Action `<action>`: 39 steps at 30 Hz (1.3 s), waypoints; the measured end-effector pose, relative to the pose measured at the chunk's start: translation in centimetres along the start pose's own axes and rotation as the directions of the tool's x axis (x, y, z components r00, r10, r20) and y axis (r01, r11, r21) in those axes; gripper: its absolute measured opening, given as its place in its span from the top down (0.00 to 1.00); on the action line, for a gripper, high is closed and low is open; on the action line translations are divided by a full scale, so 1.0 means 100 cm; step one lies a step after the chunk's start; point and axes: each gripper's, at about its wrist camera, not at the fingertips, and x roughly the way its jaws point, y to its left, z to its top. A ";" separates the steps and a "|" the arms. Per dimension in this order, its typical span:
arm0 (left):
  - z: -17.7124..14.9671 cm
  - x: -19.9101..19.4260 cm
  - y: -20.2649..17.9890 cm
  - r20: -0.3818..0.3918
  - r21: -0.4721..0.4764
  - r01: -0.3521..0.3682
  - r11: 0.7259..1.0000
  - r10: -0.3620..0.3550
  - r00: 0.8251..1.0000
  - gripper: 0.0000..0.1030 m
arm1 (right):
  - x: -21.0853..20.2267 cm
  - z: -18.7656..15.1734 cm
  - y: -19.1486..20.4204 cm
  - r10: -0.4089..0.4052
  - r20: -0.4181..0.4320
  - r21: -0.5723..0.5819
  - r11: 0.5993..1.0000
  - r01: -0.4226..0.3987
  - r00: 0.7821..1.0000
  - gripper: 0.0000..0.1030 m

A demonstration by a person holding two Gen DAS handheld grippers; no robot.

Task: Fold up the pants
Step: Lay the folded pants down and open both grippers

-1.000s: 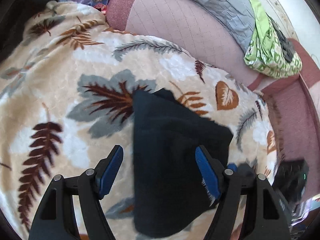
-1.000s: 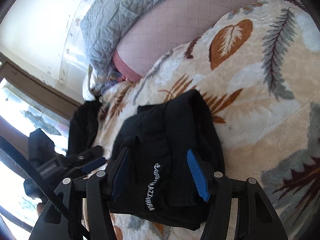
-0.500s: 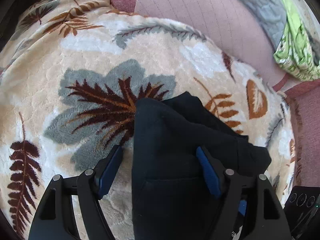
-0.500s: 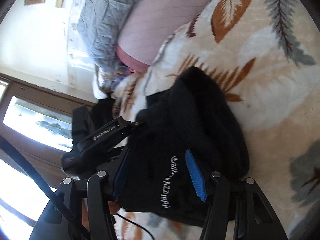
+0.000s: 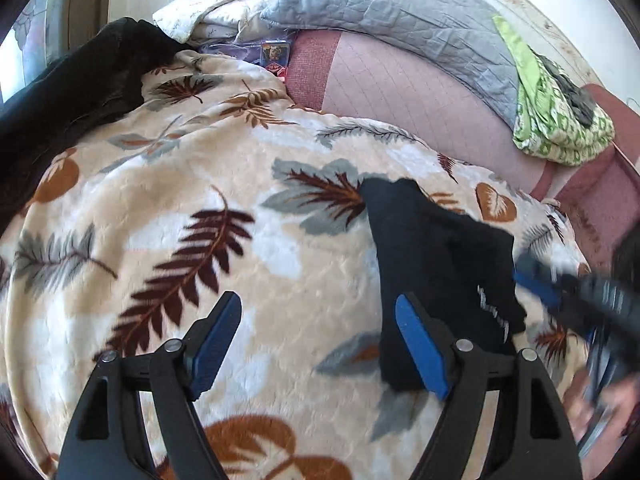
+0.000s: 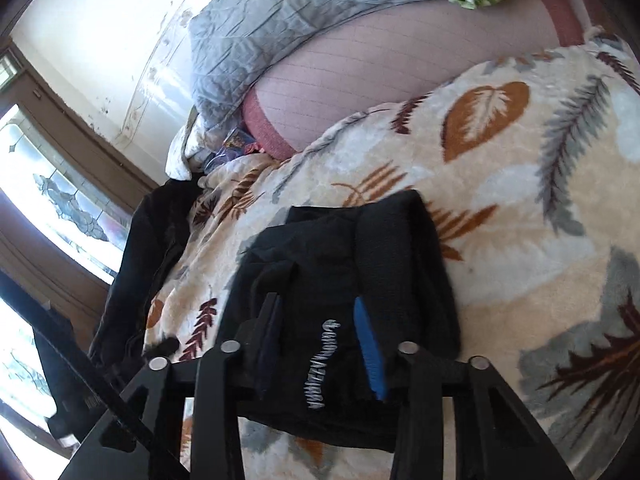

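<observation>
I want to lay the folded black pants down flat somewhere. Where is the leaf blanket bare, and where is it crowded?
Bare: the leaf blanket between the black pants and the dark garment at its far-left edge, including the patch between the left gripper fingers. Crowded: the side where the right gripper is closing around the pants, and the back by the grey quilt and green cloth.

**Blur and folds hide my grip**

My right gripper [image 5: 560, 296] streaks across the left wrist view's right edge, smeared beyond detail, and my hand [image 5: 604, 408] beneath it is a pink blur cut off by the frame. The white lettering on the folded black fabric pants [image 6: 344, 280] is unreadable. Whether my closing blue pads [image 6: 370, 354] already press the cloth, the folds conceal.
</observation>
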 end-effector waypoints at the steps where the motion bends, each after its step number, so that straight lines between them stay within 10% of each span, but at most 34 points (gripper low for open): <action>1: -0.002 0.001 0.002 0.004 0.001 0.010 1.000 -0.010 1.000 0.23 | 0.004 0.002 0.005 0.011 -0.008 0.003 1.000 -0.011 1.000 0.63; 8: -0.008 0.011 0.000 -0.016 0.031 0.057 0.998 -0.057 0.998 0.23 | 0.073 0.014 0.034 0.171 -0.148 0.099 0.983 -0.157 0.974 0.62; 10: -0.007 0.010 0.001 -0.029 0.020 0.088 0.996 -0.087 0.996 0.23 | 0.097 0.011 0.029 0.008 -0.233 0.068 0.998 0.008 0.972 0.67; 11: -0.007 0.008 0.002 -0.035 0.014 0.104 0.994 -0.103 0.994 0.23 | 0.093 0.013 0.027 -0.093 -0.195 0.020 0.995 0.099 0.976 0.79; 14: -0.003 0.004 0.006 -0.041 0.002 0.137 0.991 -0.137 0.990 0.23 | 0.061 0.018 0.031 -0.340 0.002 -0.054 0.939 0.339 0.941 0.75; 19: 0.002 0.002 0.020 -0.053 -0.051 0.152 0.987 -0.155 0.987 0.23 | 0.045 0.017 0.058 -0.238 0.027 -0.043 0.970 0.239 0.971 0.60; 24: 0.002 0.000 0.028 -0.044 -0.049 0.118 0.992 -0.120 0.992 0.23 | 0.097 0.001 0.073 0.061 -0.206 0.051 0.997 -0.051 0.977 0.48; 26: 0.002 -0.001 0.030 -0.039 -0.038 0.104 0.994 -0.105 0.994 0.23 | 0.109 -0.003 0.067 -0.030 -0.218 0.060 0.997 0.044 0.975 0.61; 39: -0.011 -0.027 -0.001 0.124 0.100 -0.008 0.995 -0.004 0.992 0.23 | -0.052 -0.044 0.040 -0.364 0.039 -0.123 0.922 0.366 0.930 0.40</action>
